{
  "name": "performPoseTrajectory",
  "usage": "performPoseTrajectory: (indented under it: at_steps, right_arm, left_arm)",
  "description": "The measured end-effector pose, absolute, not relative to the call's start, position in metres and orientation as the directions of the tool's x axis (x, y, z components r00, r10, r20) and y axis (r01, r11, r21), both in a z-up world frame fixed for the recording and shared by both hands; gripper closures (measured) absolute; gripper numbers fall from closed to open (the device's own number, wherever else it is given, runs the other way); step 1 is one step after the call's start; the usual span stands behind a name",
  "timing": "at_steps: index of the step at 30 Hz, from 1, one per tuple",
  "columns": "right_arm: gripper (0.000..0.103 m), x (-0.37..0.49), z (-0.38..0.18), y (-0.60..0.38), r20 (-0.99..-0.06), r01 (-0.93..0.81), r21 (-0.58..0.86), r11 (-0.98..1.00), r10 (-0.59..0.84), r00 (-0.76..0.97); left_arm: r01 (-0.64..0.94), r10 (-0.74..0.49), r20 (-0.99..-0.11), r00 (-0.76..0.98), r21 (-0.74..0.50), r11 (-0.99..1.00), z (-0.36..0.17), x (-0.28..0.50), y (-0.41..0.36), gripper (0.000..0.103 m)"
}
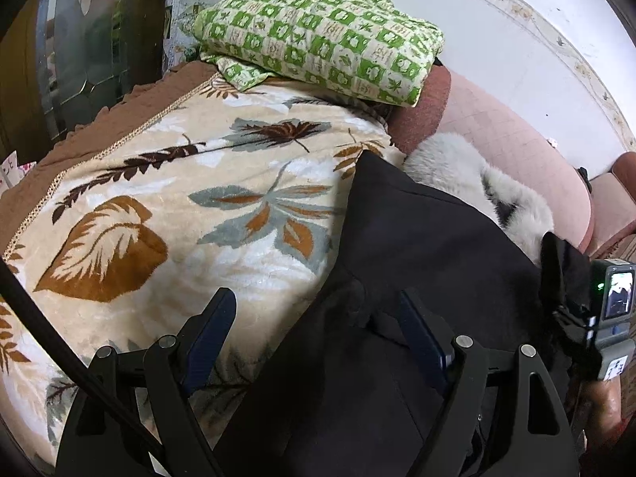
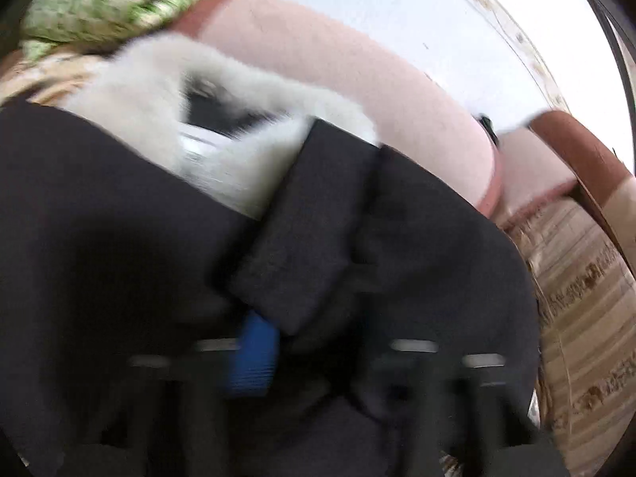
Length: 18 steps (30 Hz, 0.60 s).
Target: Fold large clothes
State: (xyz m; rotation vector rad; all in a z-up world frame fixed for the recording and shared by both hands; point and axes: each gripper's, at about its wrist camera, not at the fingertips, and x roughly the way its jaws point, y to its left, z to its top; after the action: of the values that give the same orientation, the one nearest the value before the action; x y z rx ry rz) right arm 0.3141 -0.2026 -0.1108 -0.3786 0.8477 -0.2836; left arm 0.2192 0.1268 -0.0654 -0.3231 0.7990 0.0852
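**Ana:** Two spots carry writing, and neither can be read. The sticker at four o'clock in the left wrist view has dark marks that are too small. The green checked quilt at twelve o'clock has little characters in its pale squares, also too small.

**Ben:** And the label inside the neck?

**Ana:** The white tag at ten o'clock in the right wrist view is smeared by blur.

**Ben:** Where is the black coat?

**Ana:** The black coat lies on the leaf-patterned blanket, filling the left view from the centre down to five o'clock. Its white fur collar is at two o'clock, against the pink cushion.

**Ben:** And relative to the tongs?

**Ana:** The left tongs are at six o'clock, spread wide and gripping nothing. The coat's left edge runs between the fingers. The right-hand finger is over black cloth and the other is over the blanket.

**Ben:** The right tongs?

**Ana:** The right tongs are at six o'clock in their own view, right over the coat. A dark flap of it rises from beside the blue pad toward twelve o'clock. With that blur I cannot tell whether they are clenched on it.
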Motion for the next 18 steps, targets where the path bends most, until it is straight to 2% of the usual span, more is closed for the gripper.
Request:
performPoseTrajectory:
  at_steps: [3,8,14,18]
  right_arm:
    - [0.084,0.308,-0.088,-0.225,-0.696,0.144,-0.285,0.948,-0.308,0.649]
    - [0.084,0.280,-0.027,-0.227,-0.651,0.122,-0.142,0.982,-0.186,0.736]
    - [0.084,0.251,0.028,-0.171,-0.602,-0.067,0.017,0.998,0.064,0.796]
    - [0.084,0.254,0.029,-0.107,-0.617,-0.223,0.095,0.970,0.233,0.752]
  left_arm:
    - [-0.201,-0.066,-0.720,0.690,-0.279,0.939,-0.066,0.222,0.130,0.022]
    - [-0.231,-0.049,-0.716,0.696,-0.288,0.929,-0.063,0.221,0.140,0.022]
    - [-0.329,-0.006,-0.723,0.691,-0.322,0.888,-0.062,0.217,0.174,0.022]
    - [-0.393,0.055,-0.719,0.692,-0.312,0.865,-0.057,0.213,0.193,0.022]
